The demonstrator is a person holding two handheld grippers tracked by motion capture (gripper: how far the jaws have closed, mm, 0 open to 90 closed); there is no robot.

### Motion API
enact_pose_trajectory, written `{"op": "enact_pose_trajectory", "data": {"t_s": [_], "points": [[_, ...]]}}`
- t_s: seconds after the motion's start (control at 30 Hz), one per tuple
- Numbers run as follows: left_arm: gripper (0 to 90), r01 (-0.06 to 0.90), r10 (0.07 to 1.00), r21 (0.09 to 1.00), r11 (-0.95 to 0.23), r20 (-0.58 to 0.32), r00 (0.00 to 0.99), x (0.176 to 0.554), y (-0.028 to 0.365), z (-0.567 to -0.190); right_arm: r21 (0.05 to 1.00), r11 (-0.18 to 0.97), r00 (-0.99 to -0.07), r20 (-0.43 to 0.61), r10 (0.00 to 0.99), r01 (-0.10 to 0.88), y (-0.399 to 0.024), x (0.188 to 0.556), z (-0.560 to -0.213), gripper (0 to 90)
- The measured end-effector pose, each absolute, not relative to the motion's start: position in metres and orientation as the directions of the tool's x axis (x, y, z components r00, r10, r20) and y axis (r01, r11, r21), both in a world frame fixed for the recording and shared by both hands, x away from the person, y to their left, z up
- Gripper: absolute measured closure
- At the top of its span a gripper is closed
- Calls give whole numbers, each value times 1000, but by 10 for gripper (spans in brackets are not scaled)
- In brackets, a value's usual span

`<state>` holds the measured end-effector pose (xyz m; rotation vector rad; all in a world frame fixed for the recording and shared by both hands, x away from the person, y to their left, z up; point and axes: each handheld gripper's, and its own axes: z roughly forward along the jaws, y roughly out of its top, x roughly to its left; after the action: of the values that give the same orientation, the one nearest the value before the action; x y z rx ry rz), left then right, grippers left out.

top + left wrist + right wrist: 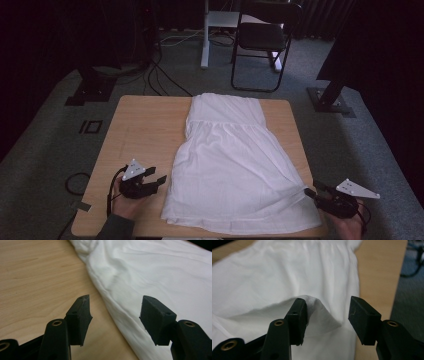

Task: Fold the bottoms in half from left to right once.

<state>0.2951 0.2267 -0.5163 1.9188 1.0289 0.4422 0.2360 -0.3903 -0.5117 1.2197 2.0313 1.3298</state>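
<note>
A white dress (230, 160) lies flat on the wooden table (145, 130), its narrow top at the far edge and its wide hem toward me. My left gripper (157, 175) is open just left of the dress's lower left edge, with nothing between its jaws. The left gripper view has that gripper (115, 302) straddling the cloth's edge (120, 307) over bare wood (37, 277). At the hem's right corner my right gripper (312, 188) is open. The right gripper view shows that gripper (325, 302) with a raised fold of the dress (317, 307) lying against one jaw.
Behind the table stand a black folding chair (262, 35) and a white desk leg (205, 40). Cables (160, 75) run over the grey carpet. Dark stand bases sit at the far left (90, 90) and far right (330, 100). The table's right edge (397, 272) is close to my right gripper.
</note>
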Motion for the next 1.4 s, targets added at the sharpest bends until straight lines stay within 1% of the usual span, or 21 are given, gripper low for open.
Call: {"op": "enact_pose_trajectory", "data": {"t_s": [0.07, 0.2, 0.3, 0.4, 0.5, 0.67, 0.77, 0.9, 1.0, 1.03, 1.07, 1.1, 1.17, 1.23, 1.3, 1.4], "points": [[416, 490, 804, 835, -252, -101, 585, 303, 224, -518, 898, 167, -547, 93, 832, 408, -390, 237, -501, 474], [415, 471, 802, 839, -273, -72, 593, 311, 217, -511, 903, 169, -541, 79, 837, 394, -399, 226, -493, 470], [412, 465, 803, 839, -284, -57, 594, 314, 214, -508, 911, 148, -529, 87, 844, 386, -410, 211, -494, 469], [410, 465, 800, 834, -297, -48, 598, 325, 207, -503, 914, 131, -518, 96, 850, 385, -421, 198, -499, 469], [408, 460, 802, 833, -309, -32, 596, 336, 200, -502, 912, 134, -524, 97, 846, 386, -424, 194, -503, 470], [407, 485, 813, 826, -287, -59, 580, 351, 194, -508, 918, 128, -526, 96, 845, 374, -426, 189, -503, 472], [407, 505, 815, 811, -295, -63, 576, 361, 190, -515, 925, 96, -520, 119, 846, 368, -427, 191, -504, 476], [408, 523, 815, 801, -291, -78, 574, 374, 186, -519, 915, 101, -531, 134, 837, 390, -412, 213, -511, 483], [409, 533, 815, 801, -272, -103, 571, 382, 186, -515, 910, 83, -526, 159, 836, 407, -393, 246, -519, 493], [409, 533, 815, 801, -272, -103, 571, 382, 186, -515, 910, 83, -526, 159, 836, 407, -393, 246, -519, 493], [409, 537, 815, 801, -264, -112, 568, 387, 184, -512, 908, 82, -527, 164, 834, 412, -388, 255, -521, 496], [409, 539, 816, 795, -279, -99, 569, 392, 181, -511, 893, 109, -519, 151, 841, 436, -371, 287, -525, 511], [414, 559, 816, 780, -282, -112, 568, 399, 176, -515, 887, 117, -511, 146, 847, 447, -362, 307, -527, 523], [414, 582, 817, 760, -289, -121, 564, 406, 172, -522, 867, 141, -489, 130, 862, 477, -349, 334, -529, 525], [411, 606, 817, 745, -280, -146, 557, 411, 169, -530, 837, 175, -480, 115, 870, 518, -336, 365, -532, 521], [412, 623, 816, 731, -278, -162, 555, 416, 164, -538, 796, 212, -459, 91, 884, 567, -320, 399, -536, 509]]}}
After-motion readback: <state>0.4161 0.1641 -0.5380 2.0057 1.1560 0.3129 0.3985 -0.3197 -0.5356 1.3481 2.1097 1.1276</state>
